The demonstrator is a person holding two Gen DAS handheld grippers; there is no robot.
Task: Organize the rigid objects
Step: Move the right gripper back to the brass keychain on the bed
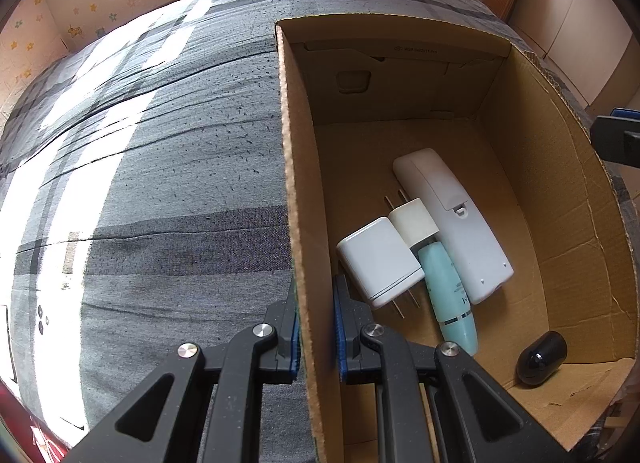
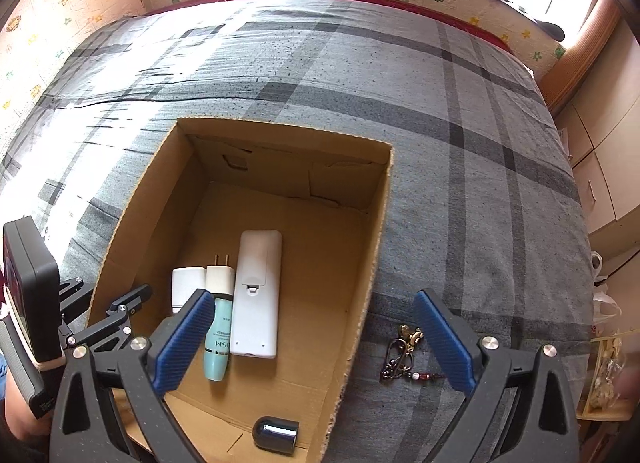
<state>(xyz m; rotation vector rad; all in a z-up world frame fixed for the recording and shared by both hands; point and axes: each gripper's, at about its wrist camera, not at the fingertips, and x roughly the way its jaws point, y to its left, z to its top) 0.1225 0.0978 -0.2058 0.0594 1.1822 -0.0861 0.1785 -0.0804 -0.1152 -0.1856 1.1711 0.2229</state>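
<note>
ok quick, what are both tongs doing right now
left tongs: shut on the cardboard box wall
right tongs: open, holding nothing

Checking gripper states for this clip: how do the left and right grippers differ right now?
The left gripper is shut, its jaws clamped on the cardboard box side wall; the right gripper stands wide open and holds nothing. The left sits at the box's rim, while the right hangs above the box's other wall, with the keychain on the bedspread below. Both have blue pads on black fingers and point steeply down.
</note>
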